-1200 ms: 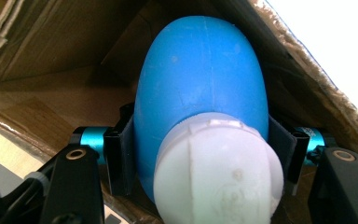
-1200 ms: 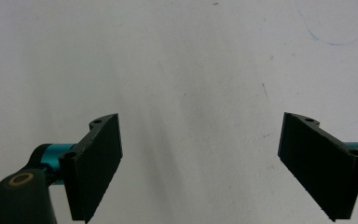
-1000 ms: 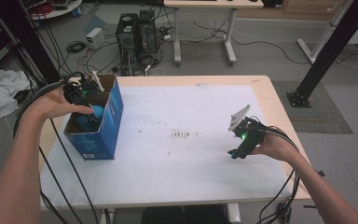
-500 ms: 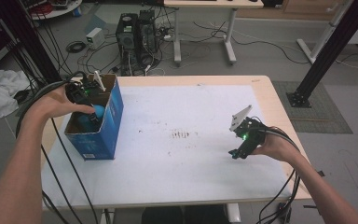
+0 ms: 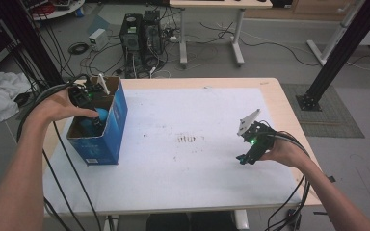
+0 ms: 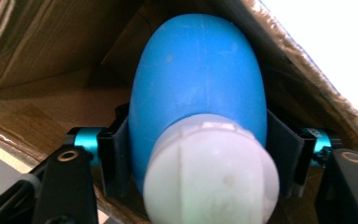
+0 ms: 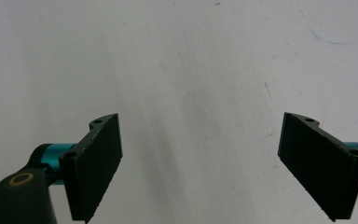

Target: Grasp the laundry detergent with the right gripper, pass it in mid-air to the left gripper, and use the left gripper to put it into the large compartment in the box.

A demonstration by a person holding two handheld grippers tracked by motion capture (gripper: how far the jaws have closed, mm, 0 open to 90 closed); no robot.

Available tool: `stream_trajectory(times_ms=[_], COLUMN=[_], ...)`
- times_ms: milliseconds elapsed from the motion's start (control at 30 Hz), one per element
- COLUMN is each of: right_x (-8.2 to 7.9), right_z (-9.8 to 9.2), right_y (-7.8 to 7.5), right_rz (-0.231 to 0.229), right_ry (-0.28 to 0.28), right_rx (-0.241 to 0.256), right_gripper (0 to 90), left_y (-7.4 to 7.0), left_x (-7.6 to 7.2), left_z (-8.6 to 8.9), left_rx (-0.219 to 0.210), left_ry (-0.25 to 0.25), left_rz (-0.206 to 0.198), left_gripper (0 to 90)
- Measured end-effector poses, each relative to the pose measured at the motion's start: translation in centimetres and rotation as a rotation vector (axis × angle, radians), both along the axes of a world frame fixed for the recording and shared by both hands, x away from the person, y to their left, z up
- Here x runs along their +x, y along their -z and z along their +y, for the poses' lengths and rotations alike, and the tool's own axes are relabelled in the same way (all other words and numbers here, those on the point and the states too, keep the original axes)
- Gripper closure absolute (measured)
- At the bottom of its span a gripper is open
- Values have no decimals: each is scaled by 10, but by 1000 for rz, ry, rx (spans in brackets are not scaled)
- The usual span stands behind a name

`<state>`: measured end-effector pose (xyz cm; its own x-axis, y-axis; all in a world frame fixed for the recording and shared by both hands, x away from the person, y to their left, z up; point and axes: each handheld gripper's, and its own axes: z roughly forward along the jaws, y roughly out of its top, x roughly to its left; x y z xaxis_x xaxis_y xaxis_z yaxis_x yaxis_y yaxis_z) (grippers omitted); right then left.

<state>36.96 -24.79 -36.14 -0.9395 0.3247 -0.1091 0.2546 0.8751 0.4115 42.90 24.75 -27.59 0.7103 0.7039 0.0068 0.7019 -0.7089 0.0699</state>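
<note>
The left gripper [image 5: 95, 117] reaches down into the open top of a blue cardboard box [image 5: 118, 122] that stands at the left edge of the white table [image 5: 183, 173], and its jaws are clamped on a blue egg-shaped object [image 6: 198, 84] with a pale whitish cap [image 6: 212, 172] at the end nearest the camera. In the left gripper view the two black jaws press against the object's sides, one on each flank, and the brown inner walls of the box [image 6: 37, 60] rise behind and around it, with the torn upper edge of one wall running across the upper right. In the high view a patch of the same blue object [image 5: 102, 114] shows inside the box just beside the person's left hand [image 5: 60, 103], below the rim; whether it touches the box floor cannot be told. The right gripper [image 5: 244, 157] is held low over the right part of the table, well apart from the box, with the person's right hand [image 5: 282, 153] behind it and cables trailing off toward the table's near edge. In the right gripper view [image 7: 200, 163] its jaws stand wide apart with nothing between them, only the bare white tabletop with faint marks ahead. A small smear of dark marks [image 5: 187, 139] lies near the middle of the table, between the two grippers
</note>
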Motion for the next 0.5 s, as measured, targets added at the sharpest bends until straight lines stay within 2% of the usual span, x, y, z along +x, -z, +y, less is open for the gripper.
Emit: stream_trajectory(times_ms=[500], right_x=[-1], right_z=[-2], right_y=[0], right_rz=[0], right_ry=[6], right_rx=[5], right_gripper=[128], left_y=[0], left_x=[2], left_z=[0], left_rx=[2], left_ry=[-1], left_rz=[2], left_gripper=[342])
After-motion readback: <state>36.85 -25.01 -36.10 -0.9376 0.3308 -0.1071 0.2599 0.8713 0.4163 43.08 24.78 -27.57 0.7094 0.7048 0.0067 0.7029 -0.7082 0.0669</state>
